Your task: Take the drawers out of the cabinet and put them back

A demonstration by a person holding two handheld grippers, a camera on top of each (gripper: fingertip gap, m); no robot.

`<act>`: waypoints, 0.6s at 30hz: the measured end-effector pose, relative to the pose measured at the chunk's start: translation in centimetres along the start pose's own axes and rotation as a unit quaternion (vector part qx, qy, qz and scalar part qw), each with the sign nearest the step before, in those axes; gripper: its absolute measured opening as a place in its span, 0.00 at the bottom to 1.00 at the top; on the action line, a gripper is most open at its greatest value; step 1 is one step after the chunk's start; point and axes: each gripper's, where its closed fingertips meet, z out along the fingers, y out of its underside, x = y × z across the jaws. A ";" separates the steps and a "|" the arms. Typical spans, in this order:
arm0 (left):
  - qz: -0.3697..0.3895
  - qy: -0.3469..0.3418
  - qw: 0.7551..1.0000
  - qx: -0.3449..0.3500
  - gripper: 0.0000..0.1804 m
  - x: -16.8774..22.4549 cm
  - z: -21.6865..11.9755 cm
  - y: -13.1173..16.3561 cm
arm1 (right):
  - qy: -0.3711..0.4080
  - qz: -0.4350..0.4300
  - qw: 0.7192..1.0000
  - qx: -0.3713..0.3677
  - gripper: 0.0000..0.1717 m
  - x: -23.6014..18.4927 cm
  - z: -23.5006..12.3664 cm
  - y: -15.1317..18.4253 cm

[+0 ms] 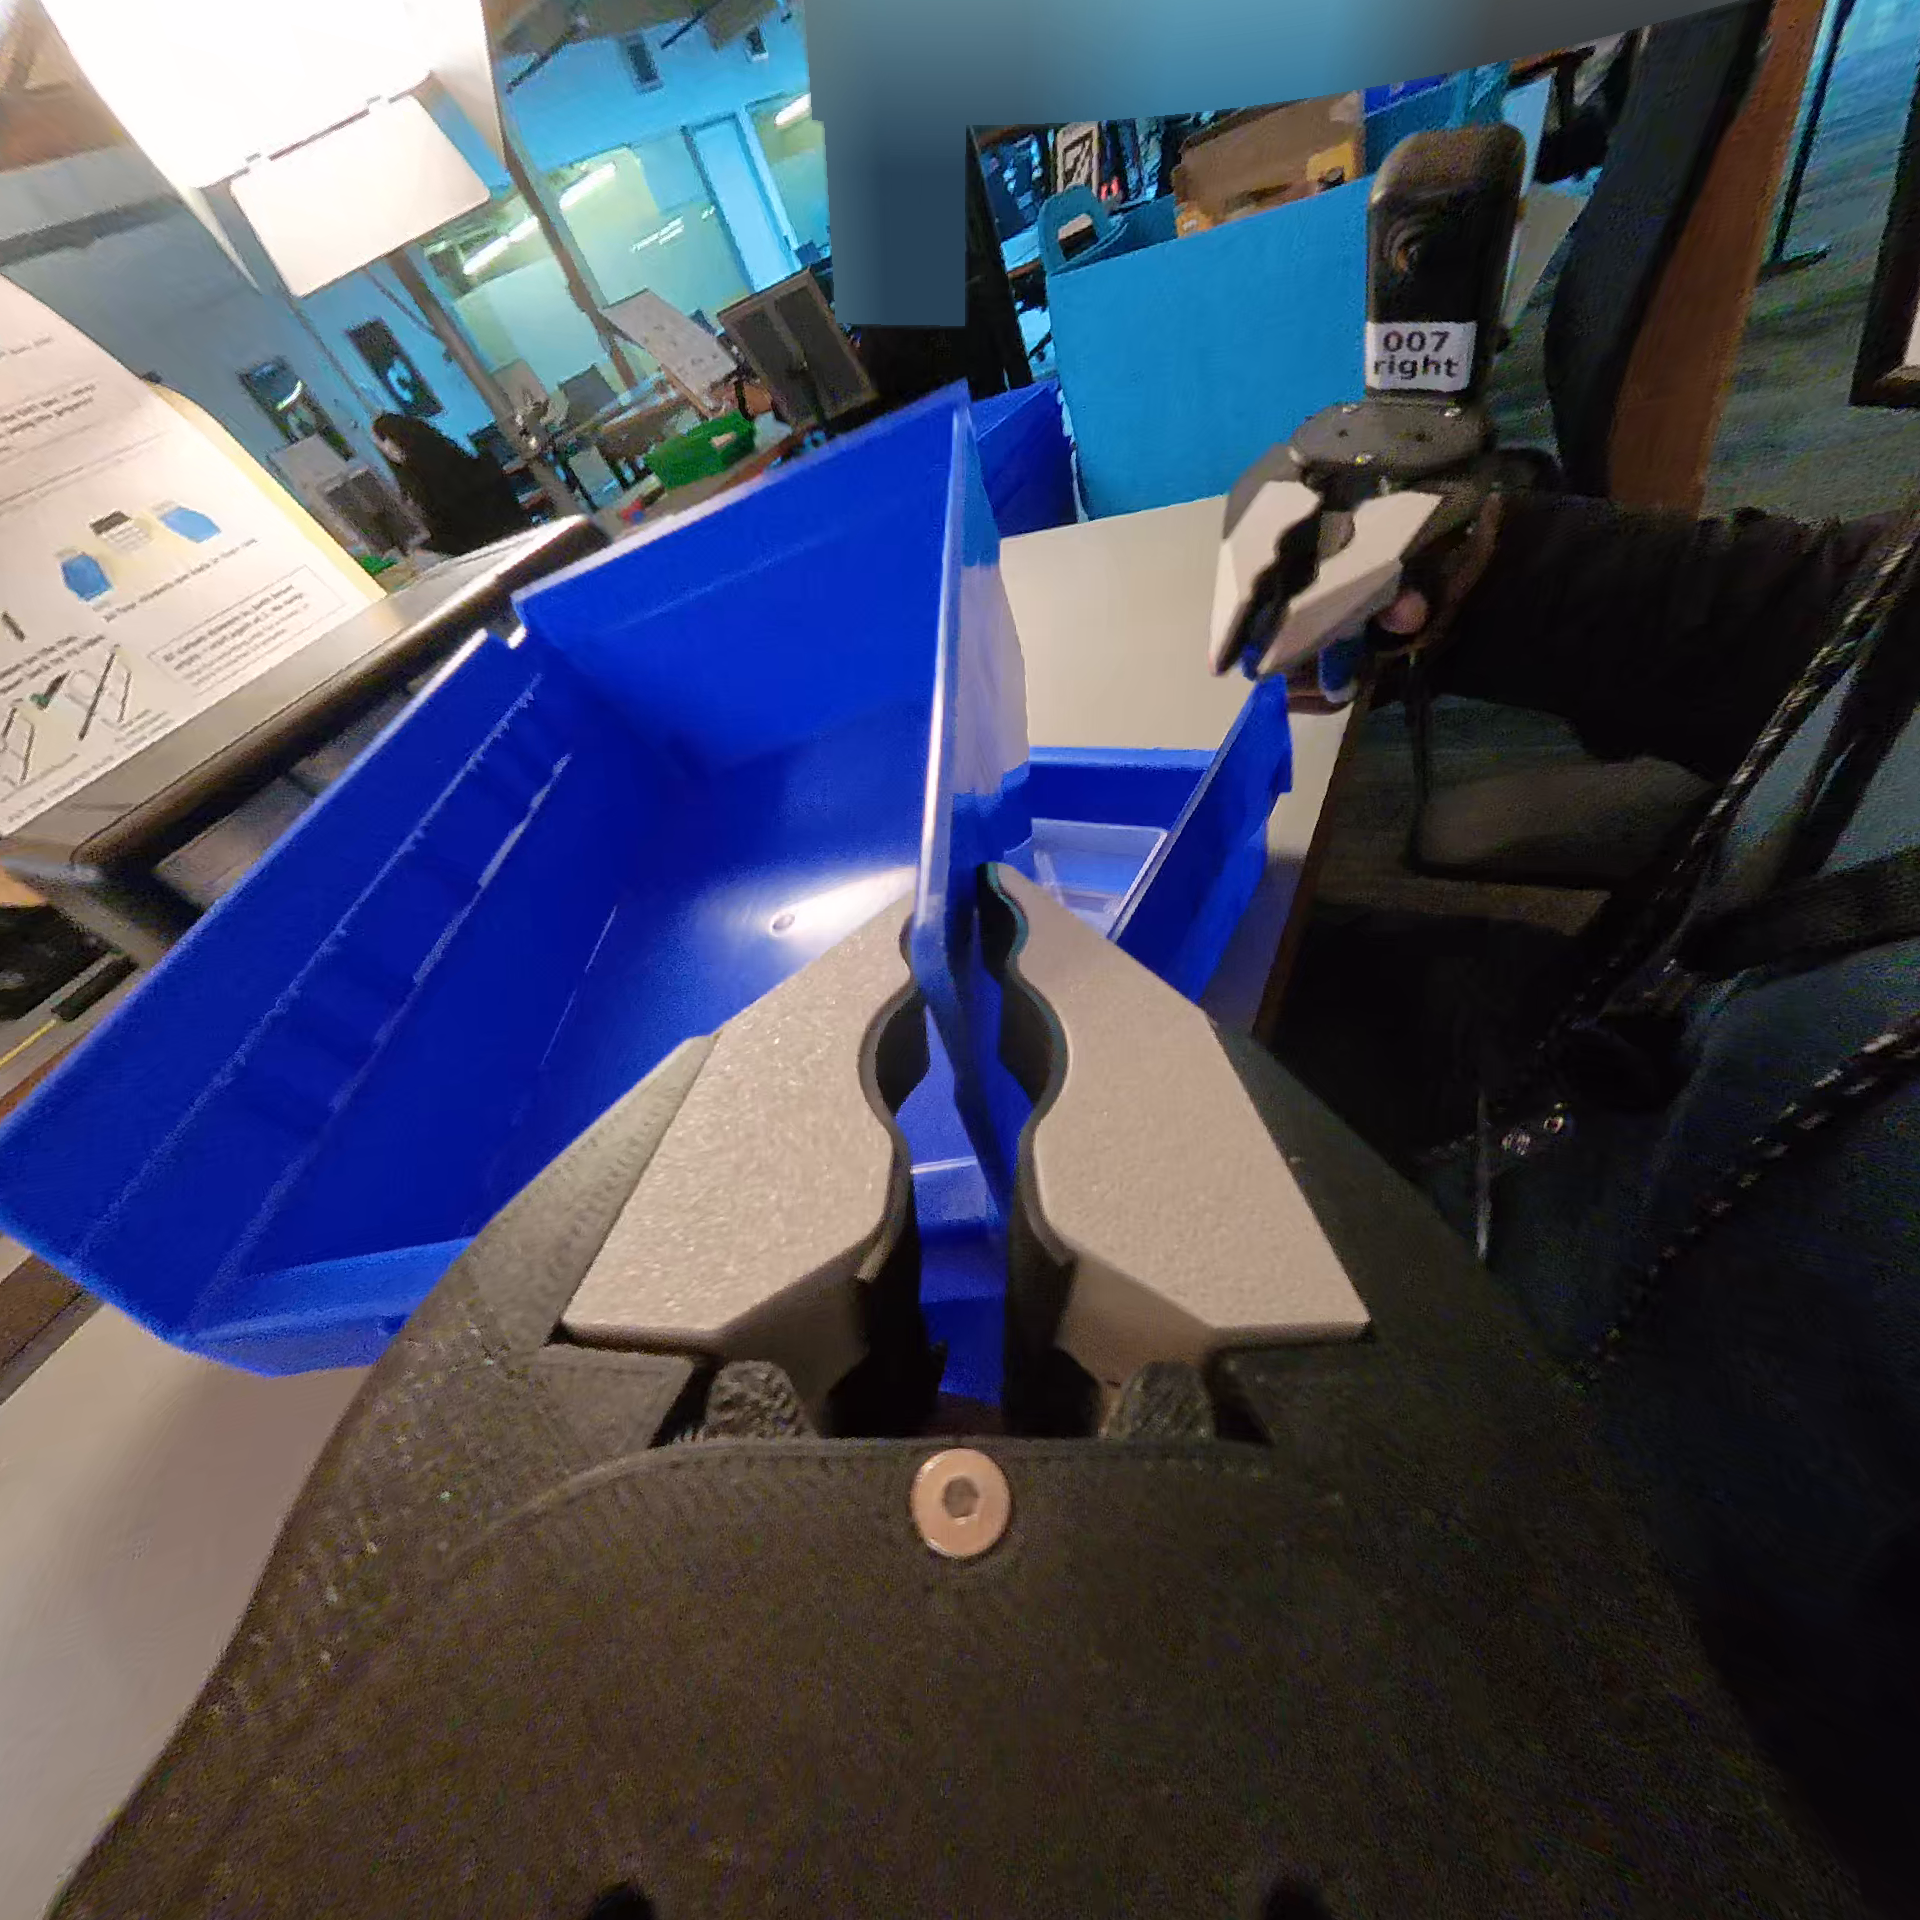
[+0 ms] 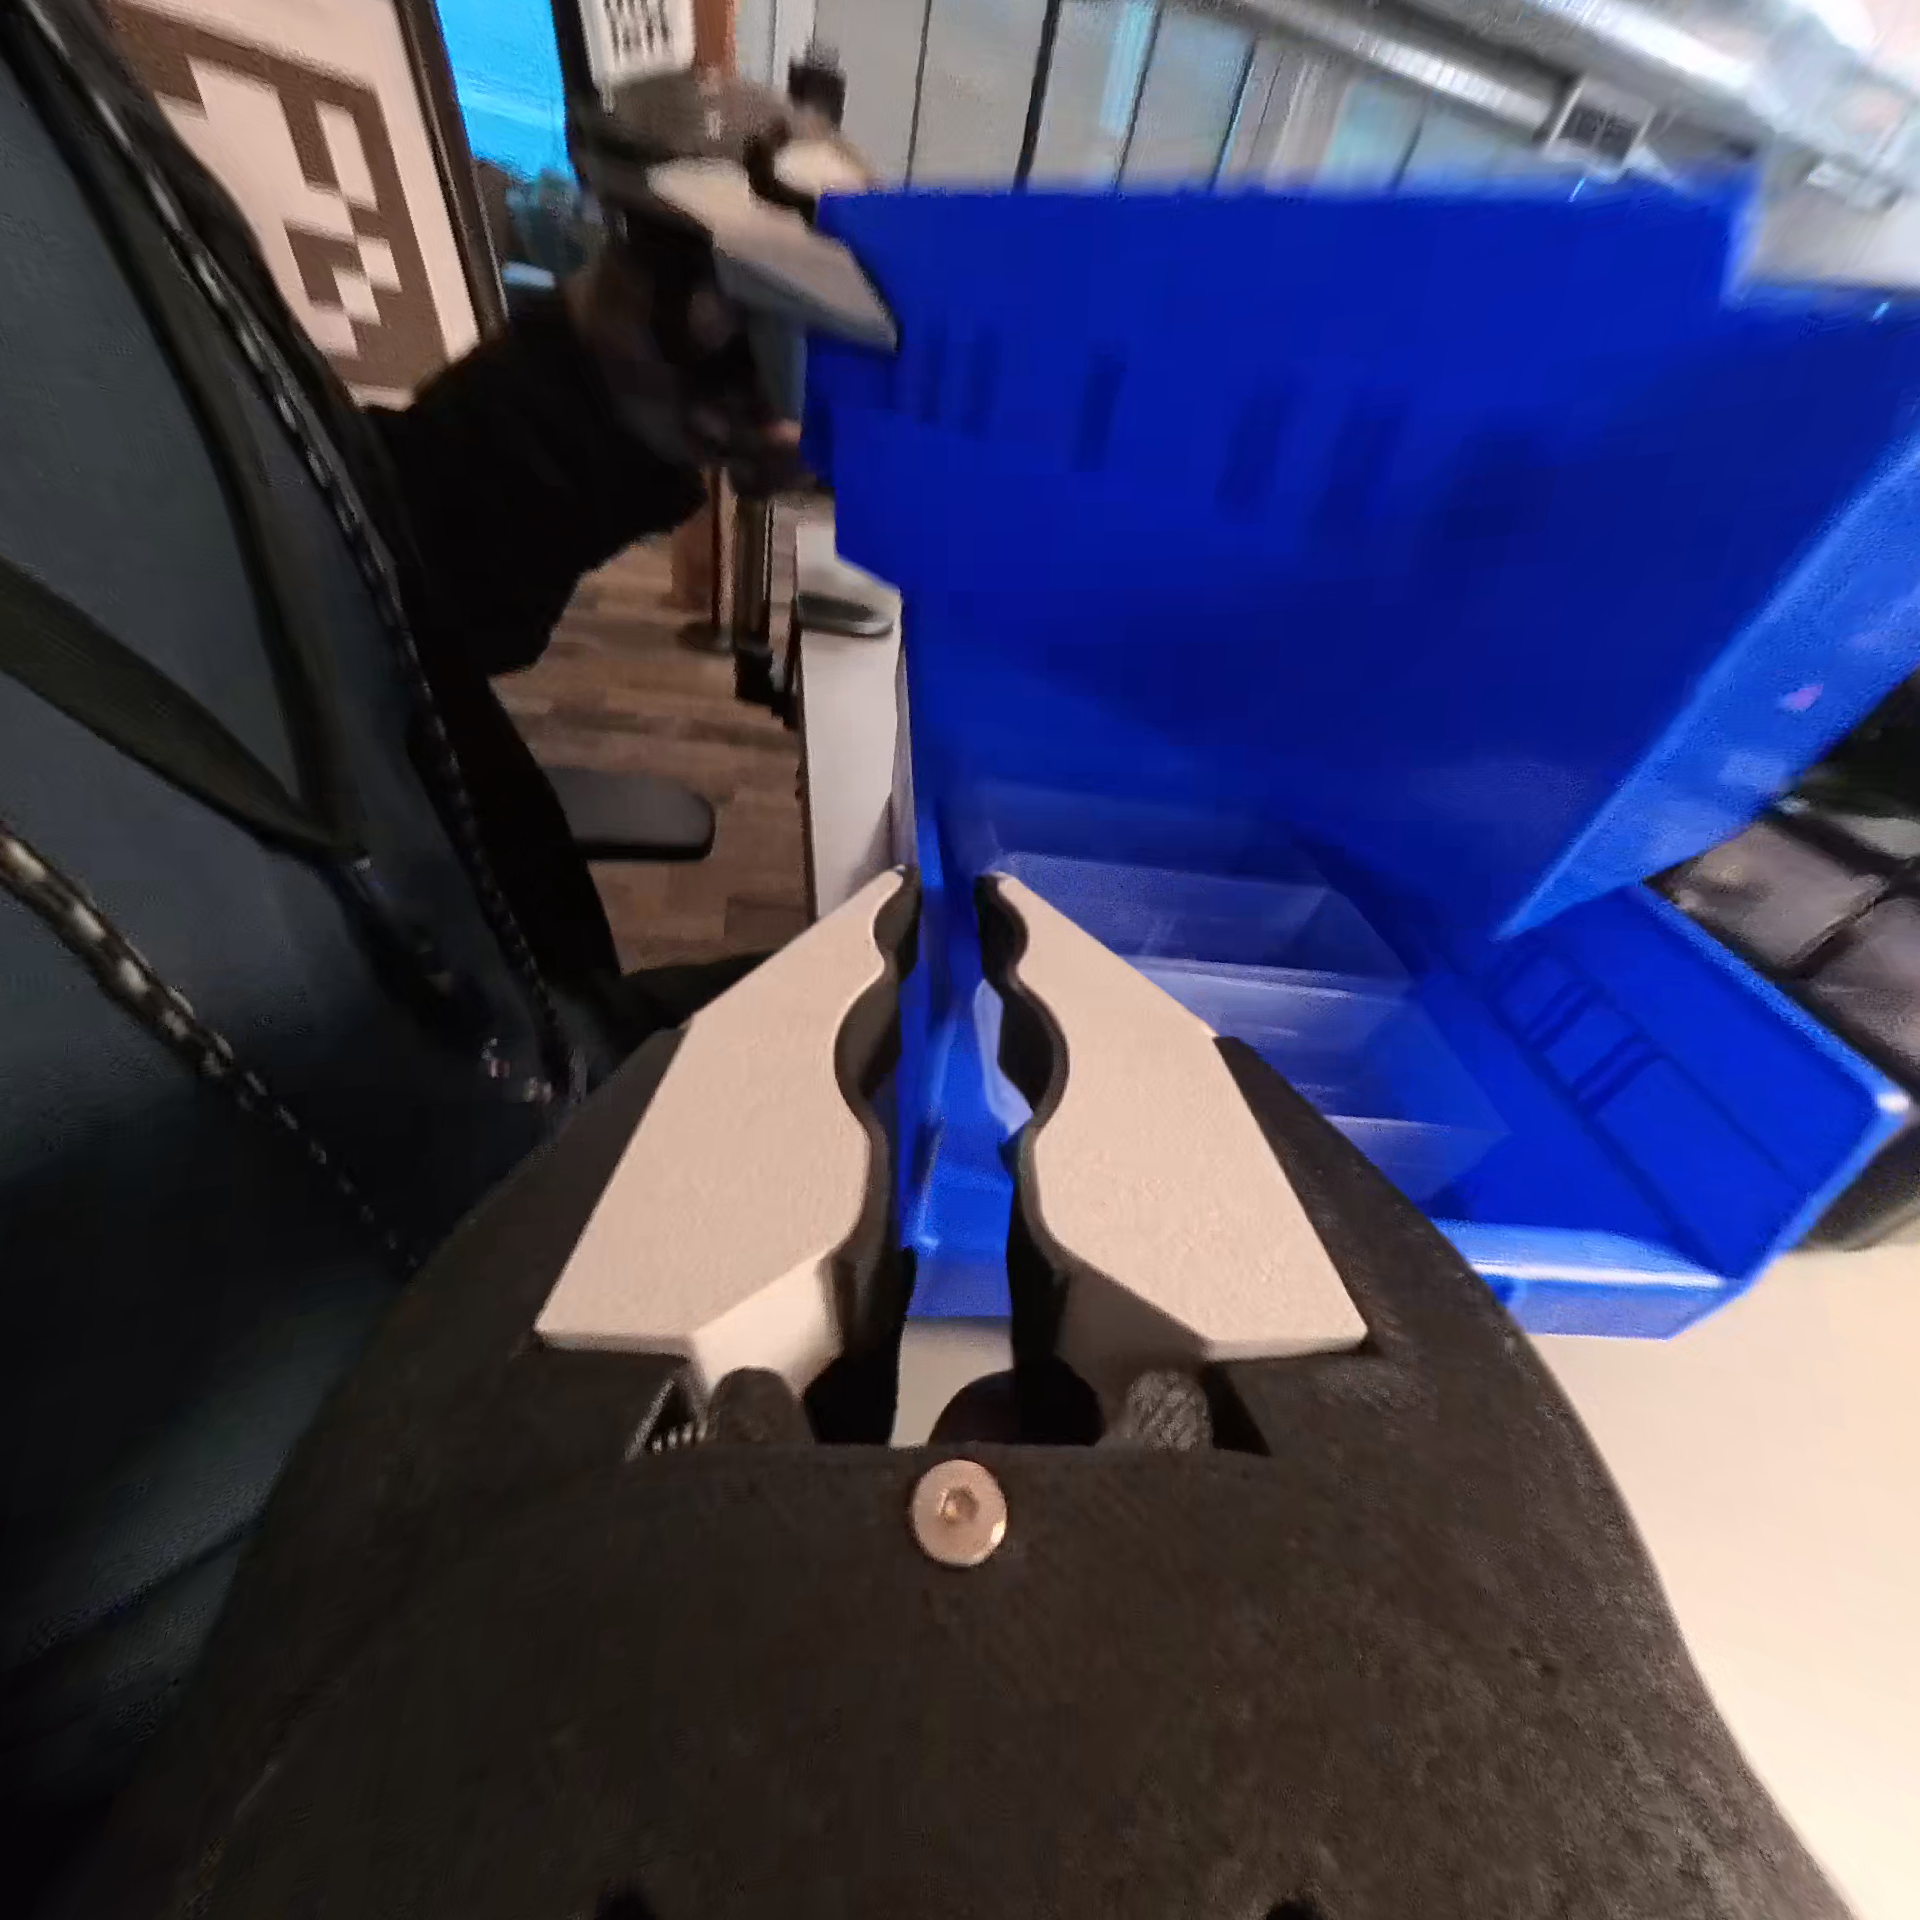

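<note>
I see the white table (image 2: 1714,1558) carrying one blue drawer (image 2: 1662,1195). A second blue drawer (image 1: 520,935) is tilted above it. My left tool (image 1: 951,914) straddles its wall, slightly parted. My right tool (image 2: 948,894), apart, straddles the lower drawer's wall.

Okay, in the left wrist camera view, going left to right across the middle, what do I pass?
Instruction sheet → big tilted blue drawer → its thin side wall between the left gripper's fingers → second blue drawer → right gripper → dark sleeve.
</note>
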 end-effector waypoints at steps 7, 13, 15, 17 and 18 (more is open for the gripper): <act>-0.016 0.027 0.999 0.038 0.07 0.9 1.2 -1.3 | 0.097 -0.074 0.991 0.053 0.12 2.5 -3.5 -5.7; -0.065 0.027 0.995 0.075 0.33 -0.1 -1.3 -2.4 | 0.104 -0.123 0.987 0.021 0.18 4.6 -3.4 -9.4; -0.104 0.010 0.990 0.091 0.37 -1.4 -3.5 -2.5 | 0.101 -0.135 0.986 -0.006 0.20 5.8 -3.4 -10.0; -0.163 -0.015 0.981 0.102 0.38 -3.3 -5.6 -1.9 | 0.089 -0.144 0.985 -0.019 0.21 6.7 -3.5 -11.3; -0.195 -0.033 0.975 0.100 0.38 -4.5 -6.4 -1.1 | 0.077 -0.143 0.986 -0.027 0.22 7.1 -3.3 -11.8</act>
